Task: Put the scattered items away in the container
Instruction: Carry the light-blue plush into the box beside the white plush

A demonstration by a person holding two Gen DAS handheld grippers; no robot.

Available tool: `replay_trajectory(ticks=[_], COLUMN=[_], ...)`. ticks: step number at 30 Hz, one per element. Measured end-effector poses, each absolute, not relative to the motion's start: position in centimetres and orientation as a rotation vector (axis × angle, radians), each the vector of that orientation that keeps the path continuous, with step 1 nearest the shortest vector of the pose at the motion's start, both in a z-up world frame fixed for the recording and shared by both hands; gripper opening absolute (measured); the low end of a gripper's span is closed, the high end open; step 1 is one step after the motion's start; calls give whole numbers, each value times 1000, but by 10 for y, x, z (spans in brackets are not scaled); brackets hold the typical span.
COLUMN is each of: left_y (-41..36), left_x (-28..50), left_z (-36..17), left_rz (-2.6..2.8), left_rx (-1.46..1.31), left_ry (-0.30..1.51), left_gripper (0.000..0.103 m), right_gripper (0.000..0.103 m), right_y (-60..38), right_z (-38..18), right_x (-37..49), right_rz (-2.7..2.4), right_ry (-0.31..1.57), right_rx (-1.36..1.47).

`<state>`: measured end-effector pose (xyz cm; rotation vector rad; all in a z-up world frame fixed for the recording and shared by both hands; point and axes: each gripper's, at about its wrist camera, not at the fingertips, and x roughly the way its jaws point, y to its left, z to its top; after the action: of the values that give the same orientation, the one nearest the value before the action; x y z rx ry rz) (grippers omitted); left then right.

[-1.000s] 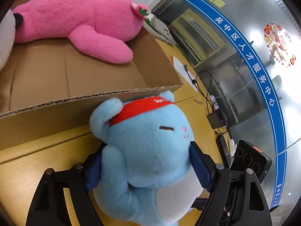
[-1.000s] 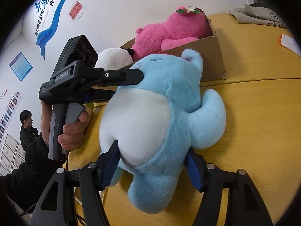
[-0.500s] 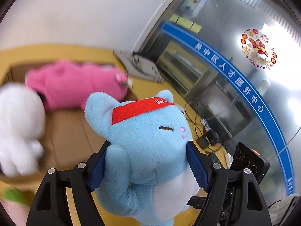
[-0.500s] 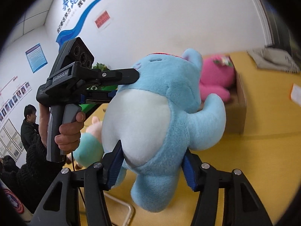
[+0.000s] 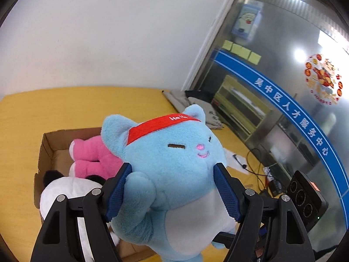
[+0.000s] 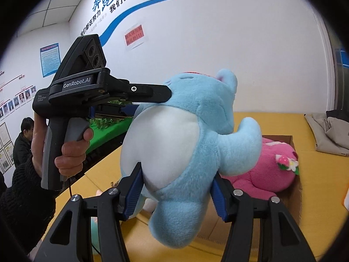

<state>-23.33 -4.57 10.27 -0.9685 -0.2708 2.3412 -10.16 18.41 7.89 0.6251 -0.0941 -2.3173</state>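
Left wrist view: left tongs [image 5: 172, 193], still closing, squeeze the blue plush cat [image 5: 174, 163] at its head; right tongs [image 6: 176, 193] clamp its belly, above the cardboard box [image 5: 47, 144] on the bench [image 5: 65, 109].

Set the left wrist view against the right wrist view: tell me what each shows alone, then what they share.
Left wrist only: the blue plush's red headband, a white plush with black ears in the open cardboard box, and a glass wall with a blue stripe.

Right wrist only: the hand gripping the left gripper, and a bystander.

Both: the blue cat plush, clamped by both grippers, the left at its head, the right gripper lower on its body, with the pink plush bear in the box.
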Motion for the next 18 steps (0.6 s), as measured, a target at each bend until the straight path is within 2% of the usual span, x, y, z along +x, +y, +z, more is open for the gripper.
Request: replay_trajectory(ticks=[10, 18], left_y=[-49, -39], left_x=[-278, -280], left_z=[22, 2], left_rz=[2286, 2279], left_rx=[-1164, -1208], left_ry=[-306, -243], left_gripper=[80, 80], right_gripper=[56, 56], right_y=[163, 165], right_z=[16, -11], right_x=[-147, -155], right_rz=[-2313, -2318], right_ry=[-104, -130], right_rx=[806, 876])
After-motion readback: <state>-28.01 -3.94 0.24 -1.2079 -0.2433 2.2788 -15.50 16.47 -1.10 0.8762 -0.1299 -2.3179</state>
